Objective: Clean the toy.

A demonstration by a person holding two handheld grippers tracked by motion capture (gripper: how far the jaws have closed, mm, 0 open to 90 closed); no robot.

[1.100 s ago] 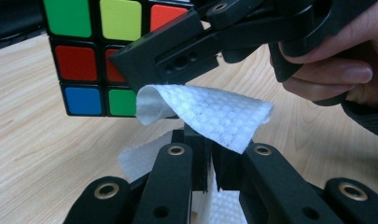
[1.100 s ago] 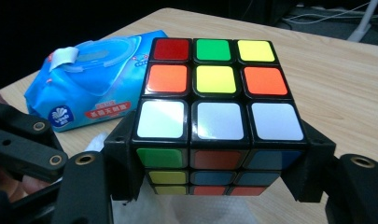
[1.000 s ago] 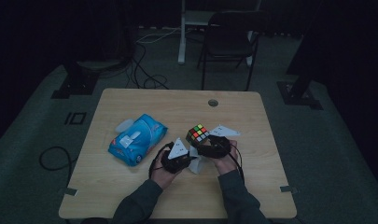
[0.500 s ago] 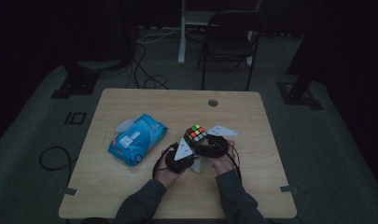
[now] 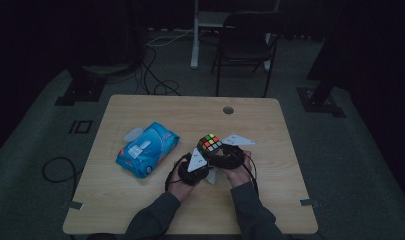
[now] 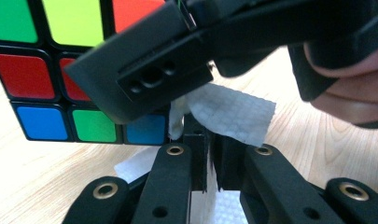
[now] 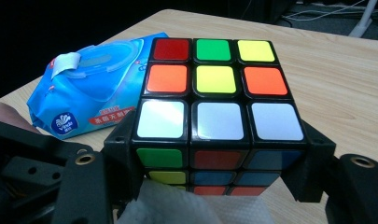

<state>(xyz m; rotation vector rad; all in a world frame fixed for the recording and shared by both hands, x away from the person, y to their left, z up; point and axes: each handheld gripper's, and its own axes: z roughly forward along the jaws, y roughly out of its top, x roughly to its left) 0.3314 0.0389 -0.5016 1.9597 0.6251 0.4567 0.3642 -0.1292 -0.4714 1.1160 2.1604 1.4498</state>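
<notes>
A scrambled colour cube point(image 5: 210, 143) is held above the table near its front middle, with my right gripper point(image 5: 216, 151) shut on its two sides. In the right gripper view the cube point(image 7: 214, 112) sits between the black jaws, white face towards the camera, and my right gripper point(image 7: 214, 161) clamps it low down. My left gripper point(image 6: 208, 151) is shut on a white wipe point(image 6: 228, 112), which is pressed against the cube's point(image 6: 42, 84) lower side. In the high view my left gripper point(image 5: 204, 160) sits just left of and below the cube. The wipe's edge point(image 7: 177, 205) shows under the cube.
A blue pack of wet wipes point(image 5: 147, 149) lies on the wooden table point(image 5: 290, 150) left of the hands. A cable hole point(image 5: 228, 110) is near the far edge. A chair point(image 5: 245, 45) and floor cables stand beyond the table.
</notes>
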